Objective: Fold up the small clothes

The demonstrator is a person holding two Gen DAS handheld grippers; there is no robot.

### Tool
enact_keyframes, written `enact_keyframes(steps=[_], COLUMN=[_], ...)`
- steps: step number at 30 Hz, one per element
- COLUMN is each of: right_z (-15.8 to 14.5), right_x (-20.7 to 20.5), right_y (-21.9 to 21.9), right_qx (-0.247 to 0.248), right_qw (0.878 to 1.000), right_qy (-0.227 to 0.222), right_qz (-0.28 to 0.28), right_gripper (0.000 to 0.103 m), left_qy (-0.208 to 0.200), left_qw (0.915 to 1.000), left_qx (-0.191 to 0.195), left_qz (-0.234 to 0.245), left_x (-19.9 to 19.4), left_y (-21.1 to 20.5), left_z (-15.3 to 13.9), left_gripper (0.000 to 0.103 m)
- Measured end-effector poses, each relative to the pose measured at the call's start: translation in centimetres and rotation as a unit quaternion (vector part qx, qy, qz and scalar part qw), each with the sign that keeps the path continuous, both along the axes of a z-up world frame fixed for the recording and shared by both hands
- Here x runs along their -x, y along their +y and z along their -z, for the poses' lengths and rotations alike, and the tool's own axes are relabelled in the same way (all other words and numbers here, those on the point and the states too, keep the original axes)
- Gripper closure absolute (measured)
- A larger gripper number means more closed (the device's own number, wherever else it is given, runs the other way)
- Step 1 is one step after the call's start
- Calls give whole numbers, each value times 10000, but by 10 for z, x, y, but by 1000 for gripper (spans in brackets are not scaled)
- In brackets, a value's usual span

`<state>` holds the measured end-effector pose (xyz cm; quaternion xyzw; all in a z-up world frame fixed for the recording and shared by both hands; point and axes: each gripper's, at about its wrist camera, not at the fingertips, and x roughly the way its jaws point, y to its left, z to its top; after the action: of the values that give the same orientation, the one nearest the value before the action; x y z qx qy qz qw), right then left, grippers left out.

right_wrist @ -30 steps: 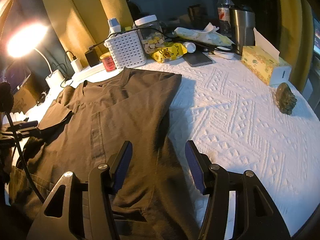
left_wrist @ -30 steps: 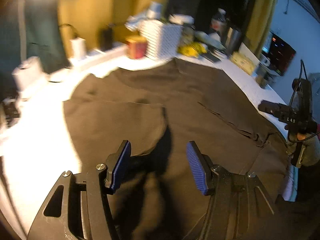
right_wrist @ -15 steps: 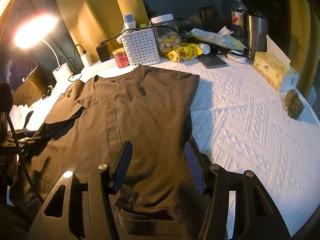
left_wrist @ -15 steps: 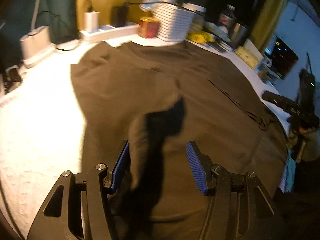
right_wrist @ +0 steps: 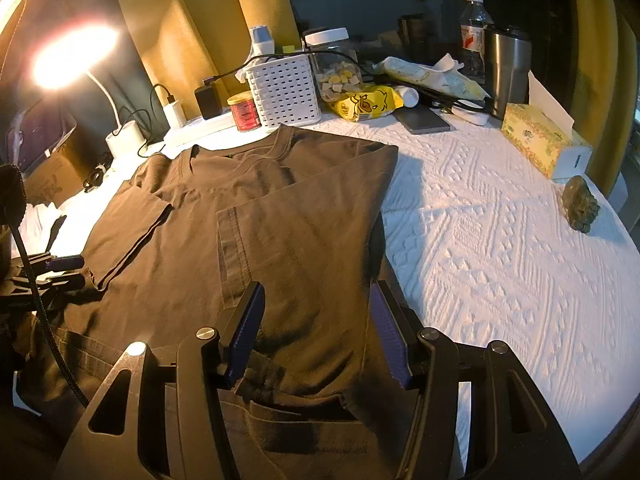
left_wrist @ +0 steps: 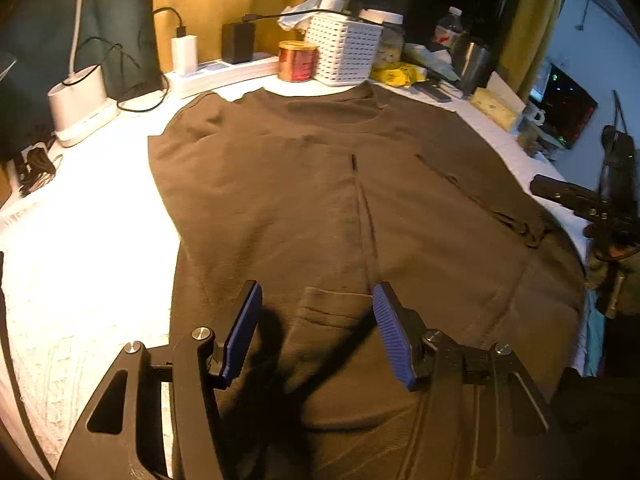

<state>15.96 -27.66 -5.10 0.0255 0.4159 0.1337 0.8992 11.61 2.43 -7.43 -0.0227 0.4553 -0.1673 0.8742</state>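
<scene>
A dark brown cotton T-shirt (right_wrist: 280,232) lay spread flat on the white quilted tabletop (right_wrist: 500,260), both sides folded inward, directly beneath both claws. The left gripper (left_wrist: 316,328) and right gripper (right_wrist: 316,332) hovered released, nothing between their blue pads. Beyond the collar stood a white perforated plastic basket (right_wrist: 284,92) and a red tin (right_wrist: 243,112); right of the right gripper sat a yellow tissue box (right_wrist: 540,140).

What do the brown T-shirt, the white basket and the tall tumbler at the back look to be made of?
Brown T-shirt: soft matte knit, probably cotton jersey; it lies limp with stitched hems and small creases.
White basket: rigid moulded plastic, going by the even grid of slots and the slight sheen.
Tumbler: brushed metal, likely stainless steel, with a dull grey reflection; its dark lid looks like plastic.
</scene>
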Motion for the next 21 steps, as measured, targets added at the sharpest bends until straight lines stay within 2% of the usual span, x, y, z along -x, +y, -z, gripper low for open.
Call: enact_keyframes(steps=[3, 9, 16, 21], right_z=[0, -2, -9, -13], right_x=[0, 3, 20, 41], right_y=[0, -1, -9, -16], right_qx=[15, 29, 110, 114], right_qw=[10000, 10000, 9999, 9999], right_qy=[2, -8, -56, -4], right_qz=[-1, -11, 55, 73], right_gripper=[45, 45, 45, 45], left_qy=[208, 249, -18, -284], left_qw=[9992, 9959, 9981, 9994], left_qx=[172, 253, 115, 14], left_qz=[303, 830, 599, 185], left_x=[3, 18, 25, 30], left_y=[-8, -26, -22, -17], left_z=[7, 4, -10, -20], left_gripper=[45, 45, 45, 45])
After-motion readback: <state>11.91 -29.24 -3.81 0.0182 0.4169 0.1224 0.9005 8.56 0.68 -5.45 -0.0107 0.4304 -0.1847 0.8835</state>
